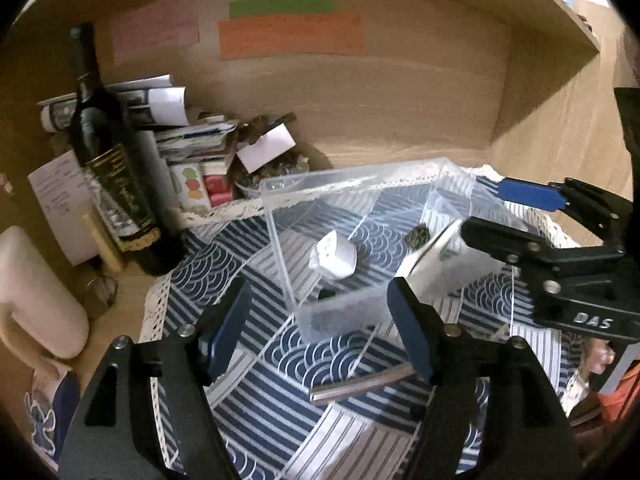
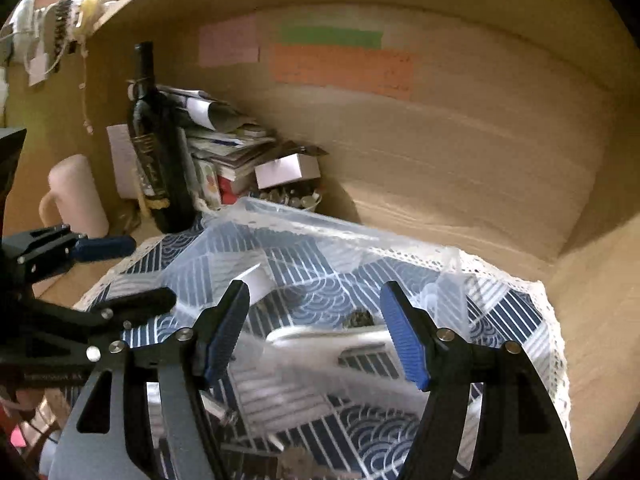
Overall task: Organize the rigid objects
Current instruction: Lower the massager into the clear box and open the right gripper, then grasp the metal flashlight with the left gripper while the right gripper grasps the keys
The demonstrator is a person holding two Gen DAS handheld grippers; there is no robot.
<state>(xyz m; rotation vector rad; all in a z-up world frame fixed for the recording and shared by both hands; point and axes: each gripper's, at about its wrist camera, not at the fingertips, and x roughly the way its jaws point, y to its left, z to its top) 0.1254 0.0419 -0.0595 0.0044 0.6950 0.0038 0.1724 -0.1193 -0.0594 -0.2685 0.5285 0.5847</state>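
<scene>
A clear plastic box (image 1: 288, 240) stands on a blue-and-white patterned cloth (image 1: 280, 400). Inside it lie a white plug adapter (image 1: 333, 257) and a small dark lump (image 1: 417, 235). My left gripper (image 1: 320, 336) is open and empty just in front of the box. My right gripper (image 1: 516, 216) is open above the box's right end, with a white flat device (image 1: 448, 258) dropping or lying just below its fingers. In the right wrist view my right gripper (image 2: 316, 332) is open over the blurred box (image 2: 328, 240), with the white device (image 2: 332, 340) between and below the fingers. A metal bar (image 1: 360, 386) lies on the cloth.
A dark wine bottle (image 1: 108, 160) stands at the left with stacked papers and small boxes (image 1: 192, 148) behind it. A pale pink jug (image 1: 36, 292) is at far left. Wooden walls (image 1: 400, 92) enclose the shelf, with coloured paper notes (image 1: 292, 34) on the back.
</scene>
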